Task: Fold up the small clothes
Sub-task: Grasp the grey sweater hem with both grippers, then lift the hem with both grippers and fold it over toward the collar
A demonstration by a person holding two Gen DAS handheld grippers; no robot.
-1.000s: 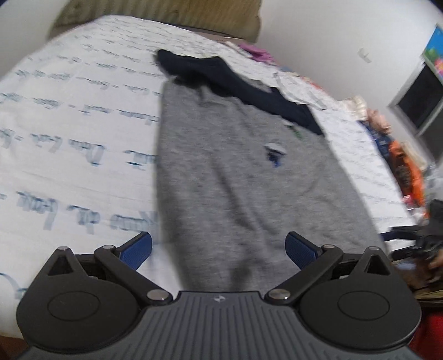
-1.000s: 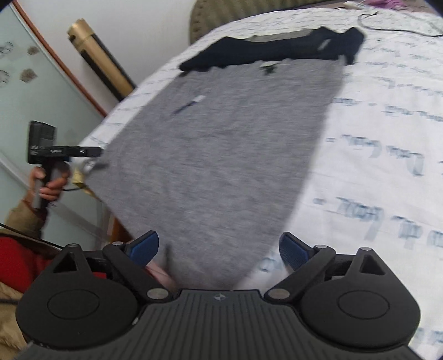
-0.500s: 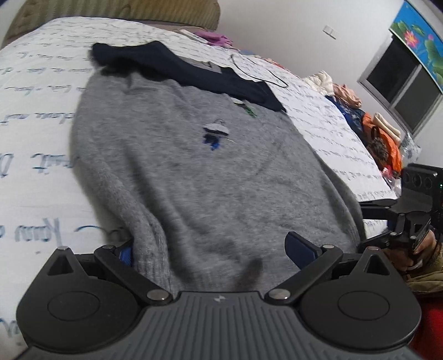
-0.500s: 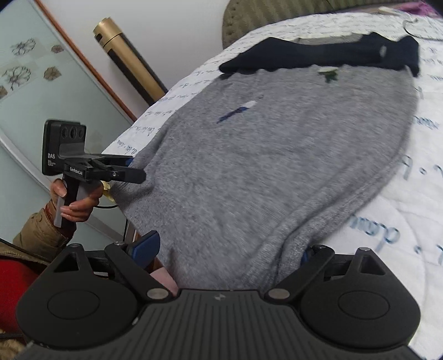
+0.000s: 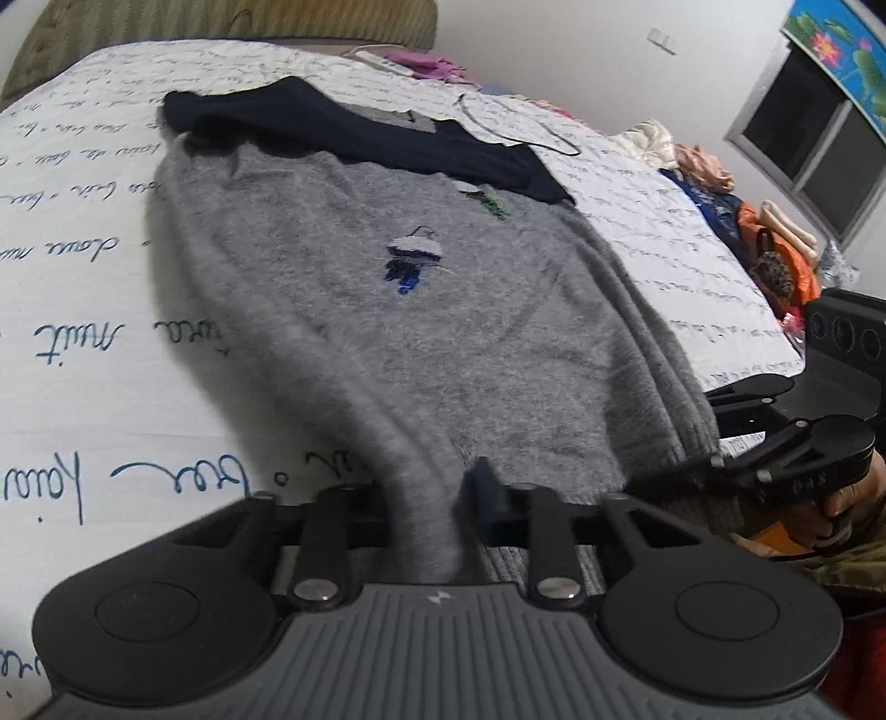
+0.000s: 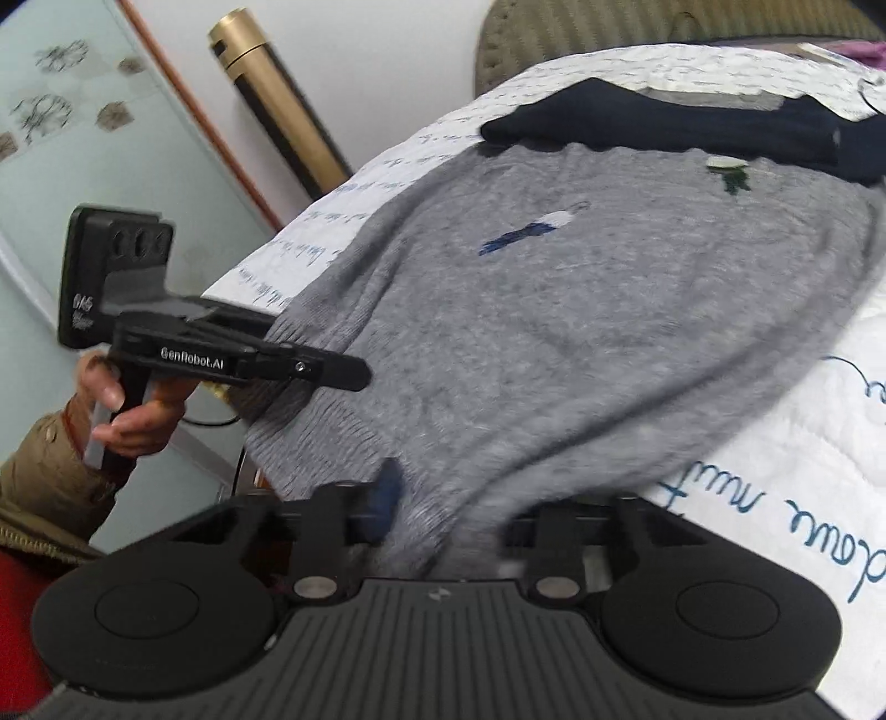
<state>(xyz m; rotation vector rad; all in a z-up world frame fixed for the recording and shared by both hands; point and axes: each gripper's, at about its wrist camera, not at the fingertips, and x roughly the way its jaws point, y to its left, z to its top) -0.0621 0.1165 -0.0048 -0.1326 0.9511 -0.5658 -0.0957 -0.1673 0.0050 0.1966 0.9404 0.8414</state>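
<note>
A grey knit sweater [image 5: 443, 310] lies flat on the bed, with its navy collar and sleeves [image 5: 354, 133] at the far end. My left gripper [image 5: 429, 498] is at the near hem, its jaws closing with a bunched fold of grey fabric pinched between the pads. In the right wrist view the same sweater [image 6: 581, 332] spreads ahead. There my right gripper [image 6: 443, 515] is closing too, with hem fabric gathered between its fingers. Each gripper shows in the other's view: the right one [image 5: 681, 471] at the hem's right corner, the left one [image 6: 354, 374] over the ribbed hem.
The white quilt [image 5: 83, 332] with blue script covers the bed up to an olive headboard [image 5: 166, 33]. A thin cable [image 5: 526, 127] lies beyond the sweater. Piled clothes [image 5: 775, 249] sit under a window [image 5: 819, 127]. A gold tube [image 6: 277, 99] leans by a glass panel [image 6: 83, 166].
Both grippers came in to the sweater's near hem. Their jaws went from wide open to closed on the grey fabric, which now bunches up between the fingers.
</note>
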